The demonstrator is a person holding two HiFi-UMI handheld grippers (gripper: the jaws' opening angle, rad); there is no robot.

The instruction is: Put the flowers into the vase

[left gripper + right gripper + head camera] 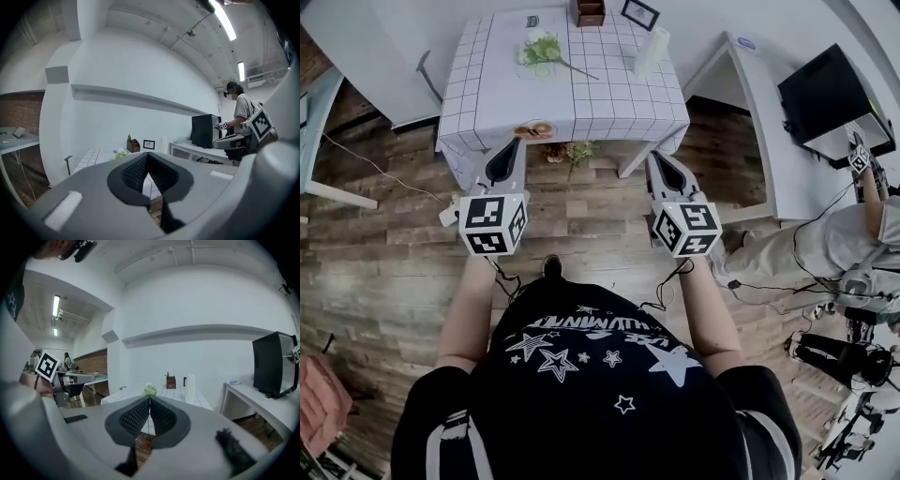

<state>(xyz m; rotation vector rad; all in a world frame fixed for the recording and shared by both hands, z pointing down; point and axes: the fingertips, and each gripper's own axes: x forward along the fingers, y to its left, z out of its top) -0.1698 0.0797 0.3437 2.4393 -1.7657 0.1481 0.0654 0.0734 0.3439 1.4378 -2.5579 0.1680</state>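
A green and white flower bunch (542,49) lies on the white grid-cloth table (487,94), its stem pointing right. The white vase (652,52) stands upright at the table's right side. Orange flowers (534,130) lie at the table's front edge, with another small bunch (572,150) just below it. My left gripper (516,142) and right gripper (654,157) are both shut and empty, held short of the table's front edge. The left gripper view shows shut jaws (148,165) with the flowers (121,153) far off. From the right gripper (149,407), the flowers (149,390) and vase (190,388) show ahead.
A brown box (591,11) and a picture frame (639,13) stand at the table's back. A white desk (759,122) with a black monitor (830,94) is at the right, where another person (825,244) stands. The floor is wood planks.
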